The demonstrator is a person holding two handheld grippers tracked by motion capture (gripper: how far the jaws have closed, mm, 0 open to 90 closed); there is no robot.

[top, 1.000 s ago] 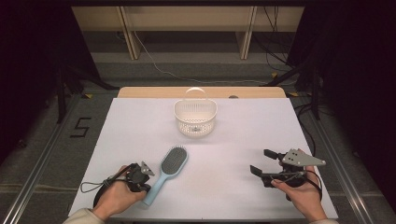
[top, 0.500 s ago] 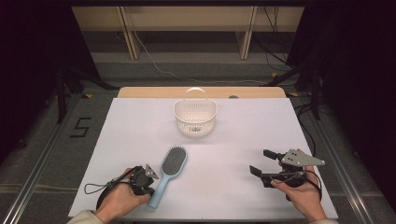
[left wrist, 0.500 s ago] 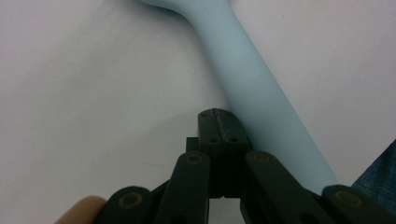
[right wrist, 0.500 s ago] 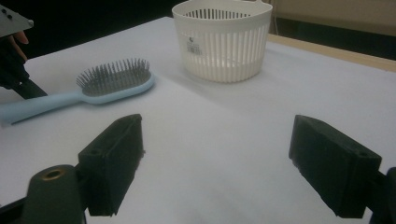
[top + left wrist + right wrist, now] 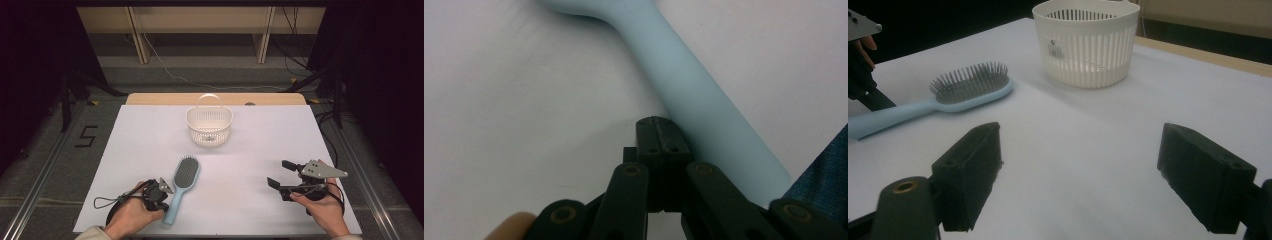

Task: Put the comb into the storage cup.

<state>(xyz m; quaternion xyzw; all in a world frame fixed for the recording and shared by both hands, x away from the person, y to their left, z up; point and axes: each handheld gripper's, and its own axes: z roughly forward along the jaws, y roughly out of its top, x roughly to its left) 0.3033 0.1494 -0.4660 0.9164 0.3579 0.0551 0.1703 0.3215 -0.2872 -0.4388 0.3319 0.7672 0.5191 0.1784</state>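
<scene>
Hairbrush (image 5: 182,186) is lying on white surface (image 5: 250,150); left gripper (image 5: 658,137), jaws closed on nothing, is sitting just beside its handle; right gripper (image 5: 282,173) is hovering w/ jaws wide apart.

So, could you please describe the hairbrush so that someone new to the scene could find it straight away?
On the white table, look at the near edge, beside the left gripper. The hairbrush lies flat there, bristles up, its handle toward the person. It is pale blue and long, unlike the round white basket farther back.
</scene>
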